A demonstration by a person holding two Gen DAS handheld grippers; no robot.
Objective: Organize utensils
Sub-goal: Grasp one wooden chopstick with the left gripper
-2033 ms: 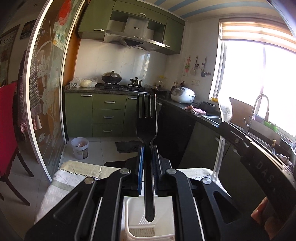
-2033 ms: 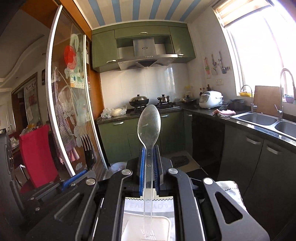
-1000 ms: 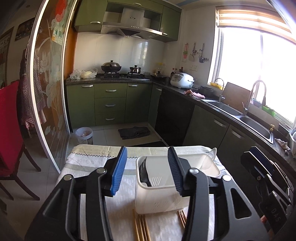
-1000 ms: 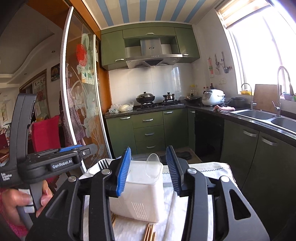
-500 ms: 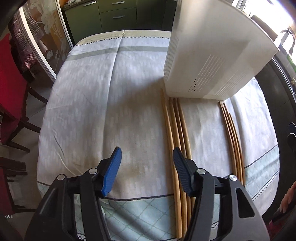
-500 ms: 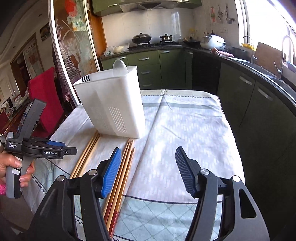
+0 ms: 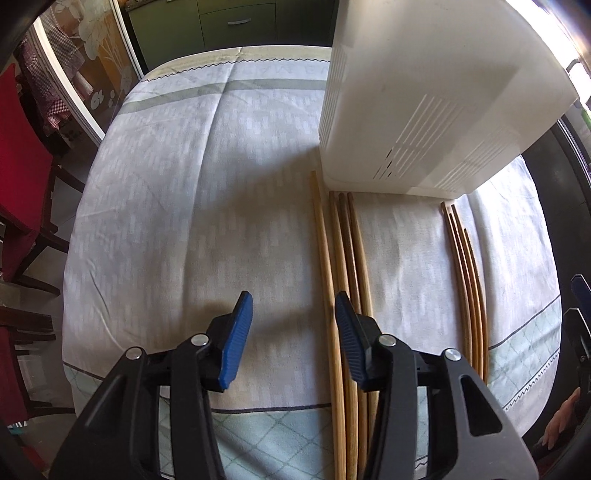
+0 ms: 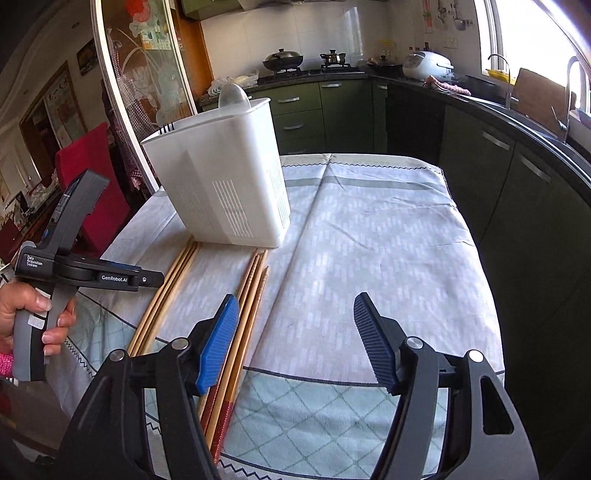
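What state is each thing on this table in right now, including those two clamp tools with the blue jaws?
Left gripper: jaws open, empty, above the table.
Right gripper: jaws open, empty.
White utensil holder: upright on the tablecloth.
Clear spoon: standing in the holder, bowl up.
Black fork: in the holder, only the tines showing.
Left chopstick bundle: lying flat on the cloth.
Right chopstick bundle: lying flat.

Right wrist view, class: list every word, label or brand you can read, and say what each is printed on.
"GenRobot.AI": on the black arm of the left gripper.
"Data Acquisition System": small print on that gripper's handle, just legible.
Posters on the far left wall: too blurred to read.
Sticker on the glass door: too small to read.
The holder and chopsticks show no text.
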